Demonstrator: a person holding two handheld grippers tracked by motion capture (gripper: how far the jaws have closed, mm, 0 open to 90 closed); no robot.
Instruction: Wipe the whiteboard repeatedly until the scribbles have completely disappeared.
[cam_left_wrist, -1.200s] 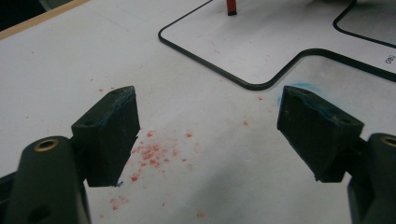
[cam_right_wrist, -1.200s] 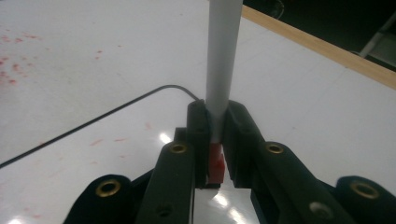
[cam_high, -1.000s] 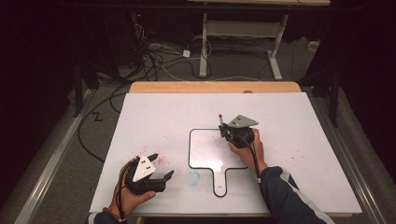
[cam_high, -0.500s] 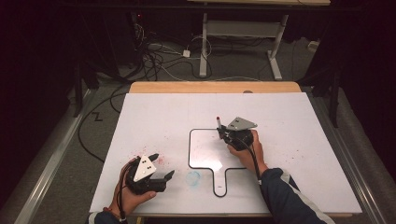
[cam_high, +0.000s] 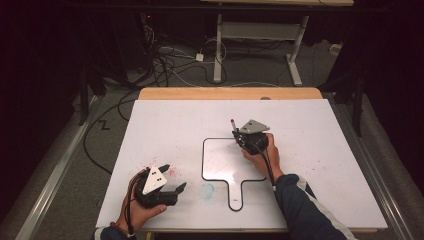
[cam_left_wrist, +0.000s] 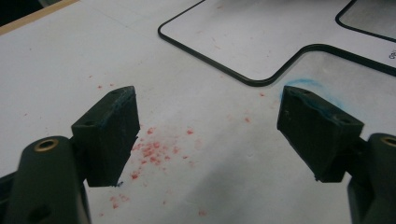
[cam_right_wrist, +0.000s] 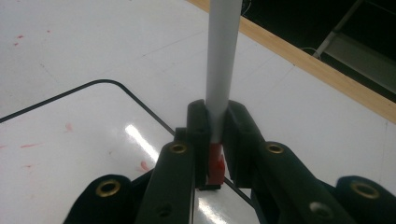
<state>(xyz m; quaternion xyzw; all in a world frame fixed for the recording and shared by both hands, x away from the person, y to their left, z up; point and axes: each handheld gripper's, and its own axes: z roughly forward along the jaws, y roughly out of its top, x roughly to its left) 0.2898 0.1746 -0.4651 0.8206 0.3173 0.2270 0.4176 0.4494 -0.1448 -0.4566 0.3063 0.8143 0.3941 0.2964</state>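
Now holding a red marker (cam_right_wrist: 219, 70) in the right gripper (cam_right_wrist: 215, 135), jaws squeezed tight on it from both sides. White barrel sticking straight out past the jaw tips, red end tucked down between the black pads. Seen from the high view, right gripper (cam_high: 248, 136) sitting at the top right corner of the small whiteboard (cam_high: 225, 160), marker (cam_high: 233, 125) poking up and away from the hand. Black rim of the whiteboard (cam_right_wrist: 70, 140) running just under and to the left of the jaws. Tip touching the board or not: hard to tell.

Over near the front edge of the white table (cam_high: 310, 130), left gripper (cam_high: 167, 181) resting low, jaws wide apart, nothing between them. Red specks (cam_left_wrist: 154, 151) on the table right between and below those jaws. Blue smudge (cam_left_wrist: 303, 86) just past the right-hand pad, close to the whiteboard's handle (cam_left_wrist: 299, 60).
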